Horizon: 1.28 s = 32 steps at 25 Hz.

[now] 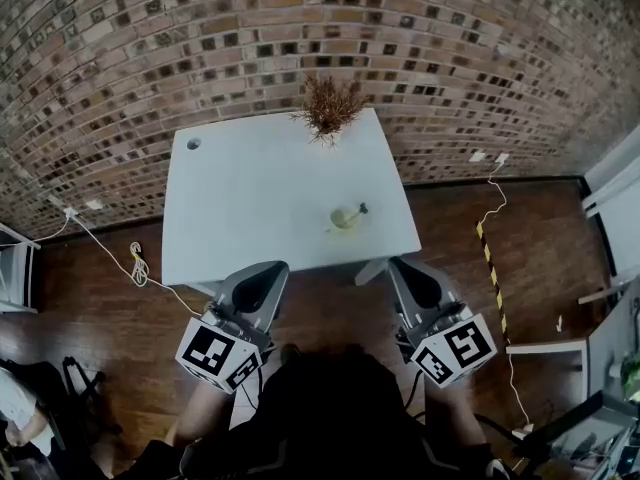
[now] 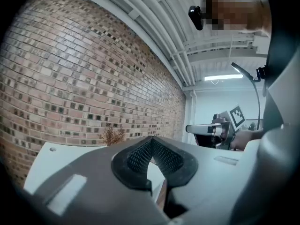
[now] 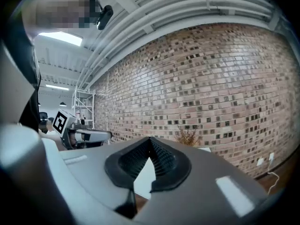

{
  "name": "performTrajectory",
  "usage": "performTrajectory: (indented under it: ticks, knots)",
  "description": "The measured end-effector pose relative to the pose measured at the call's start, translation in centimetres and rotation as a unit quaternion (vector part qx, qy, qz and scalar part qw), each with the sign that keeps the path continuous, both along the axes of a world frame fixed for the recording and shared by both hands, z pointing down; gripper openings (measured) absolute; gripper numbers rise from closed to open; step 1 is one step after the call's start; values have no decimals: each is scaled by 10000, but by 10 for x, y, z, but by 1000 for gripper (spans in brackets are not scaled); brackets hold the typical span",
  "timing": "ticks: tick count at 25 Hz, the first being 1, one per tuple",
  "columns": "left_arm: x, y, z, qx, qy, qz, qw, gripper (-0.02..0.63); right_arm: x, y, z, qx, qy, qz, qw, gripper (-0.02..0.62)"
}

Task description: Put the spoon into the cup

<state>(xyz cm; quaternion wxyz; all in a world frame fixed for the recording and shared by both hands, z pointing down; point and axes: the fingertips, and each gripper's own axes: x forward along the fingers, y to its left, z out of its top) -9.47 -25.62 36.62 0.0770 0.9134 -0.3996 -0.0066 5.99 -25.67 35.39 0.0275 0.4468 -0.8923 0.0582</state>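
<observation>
Jaws pressed together, empty: left gripper [image 1: 264, 276] and right gripper [image 1: 410, 276] should open before nearing the cup [image 1: 344, 219]; the spoon [image 1: 360, 209] seems to be inside.

The left hand-held gripper [image 1: 264, 272] and right hand-held gripper [image 1: 408, 268] sit side by side at the worktop's [image 1: 250, 188] near edge. The cup [image 1: 345, 218] is ahead of the right one, a bit to its left, with the spoon [image 1: 360, 209] in it. The plant [image 1: 328, 108] is farther ahead at the far edge, by the brick wall [image 1: 300, 28].

Left tongs [image 1: 268, 268], right tongs [image 1: 402, 264] (jaws together)
</observation>
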Motion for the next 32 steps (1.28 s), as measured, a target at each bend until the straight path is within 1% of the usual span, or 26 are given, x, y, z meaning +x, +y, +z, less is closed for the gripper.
performTrajectory:
  ticks: [2, 4, 7, 9, 11, 14, 18, 20, 23, 25, 29, 32]
  knots:
    - [7, 8, -2, 50, -55, -74, 9999, -6, 6, 7, -3, 41, -161, -93, 9998, 6]
    - [14, 16, -8, 161, -60, -265, 9995, -6, 17, 14, -5, 79, -230, -136, 9996, 6]
    - [30, 30, -25, 362, 64, -562, 9977, -6, 42, 27, -9, 111, -229, -73, 9996, 6]
    - [50, 39, -35, 476, 11, -558, 9973, -6, 59, 36, -14, 193, -146, -171, 9996, 6]
    - [75, 44, -38, 489, -146, -528, 9973, -6, 79, 43, -14, 196, -79, -297, 9993, 6]
    - [105, 57, -37, 411, -283, -551, 9972, -6, 106, 54, -10, 104, -179, -409, 9990, 6]
    - [123, 71, -38, 356, -405, -717, 9960, -6, 128, 58, -10, 95, -383, -476, 9981, 6]
    - [128, 79, -37, 348, -448, -683, 9961, -6, 132, 59, -8, 66, -493, -490, 9976, 6]
    - [133, 99, -36, 352, -502, -473, 9970, -6, 131, 71, -10, 37, -675, -483, 9965, 6]
    - [132, 104, -39, 396, -527, -398, 9970, -6, 129, 75, -16, 84, -735, -479, 9961, 6]
    - [116, 109, -53, 488, -534, -403, 9966, -6, 115, 83, -29, 161, -800, -476, 9955, 6]
    - [92, 116, -54, 454, -460, -491, 9967, -6, 96, 90, -31, 186, -719, -492, 9960, 6]
